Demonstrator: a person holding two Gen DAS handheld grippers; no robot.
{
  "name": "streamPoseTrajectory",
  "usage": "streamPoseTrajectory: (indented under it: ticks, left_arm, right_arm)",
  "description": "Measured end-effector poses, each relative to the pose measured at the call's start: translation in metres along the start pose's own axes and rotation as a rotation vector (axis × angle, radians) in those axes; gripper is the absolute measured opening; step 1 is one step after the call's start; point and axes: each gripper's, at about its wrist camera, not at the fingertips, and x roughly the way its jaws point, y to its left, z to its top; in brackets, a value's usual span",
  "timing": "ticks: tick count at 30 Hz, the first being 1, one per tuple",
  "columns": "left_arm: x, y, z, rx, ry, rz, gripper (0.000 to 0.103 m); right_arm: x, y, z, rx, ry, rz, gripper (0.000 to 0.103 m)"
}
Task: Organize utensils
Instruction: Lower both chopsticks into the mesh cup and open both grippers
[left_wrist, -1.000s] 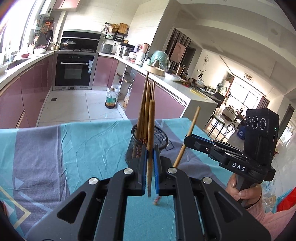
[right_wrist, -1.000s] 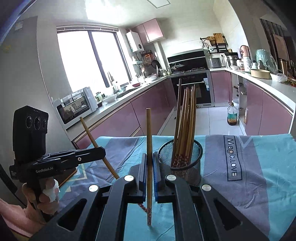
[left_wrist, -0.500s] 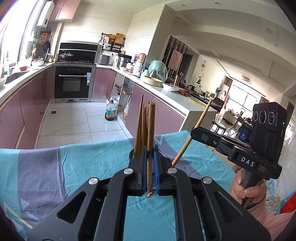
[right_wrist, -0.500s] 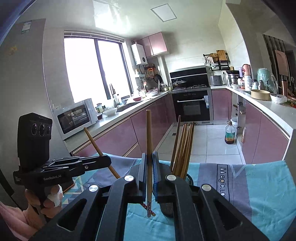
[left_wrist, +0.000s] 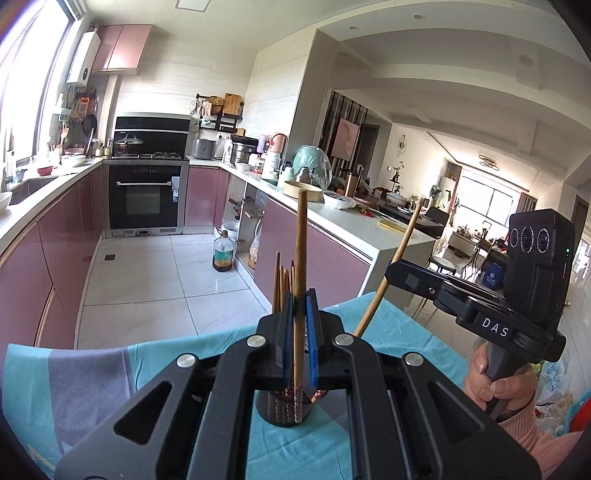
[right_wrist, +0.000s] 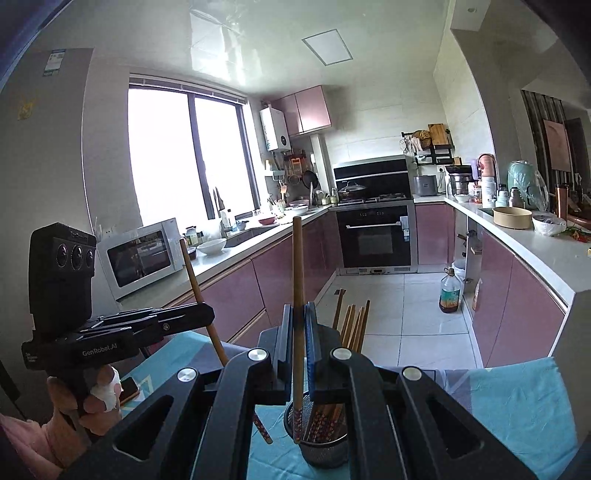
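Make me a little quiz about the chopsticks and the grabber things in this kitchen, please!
1. True or false: the left gripper is shut on a chopstick.
2. What does the right gripper hold? A) a spoon B) a chopstick C) nothing
3. Fill in: the other chopsticks stand in a black mesh ____ on the teal tablecloth.

Key: 1 true; 2 B; 3 holder.
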Motion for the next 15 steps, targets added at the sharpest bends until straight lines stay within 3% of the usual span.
streamPoseTrajectory:
  ticks: [15]
  left_arm:
    - [0.014, -0.013, -0.006, 0.028, 0.021, 0.027, 0.007]
  right_arm:
    - [0.027, -0.011, -0.003, 0.026, 0.035, -0.029, 0.005]
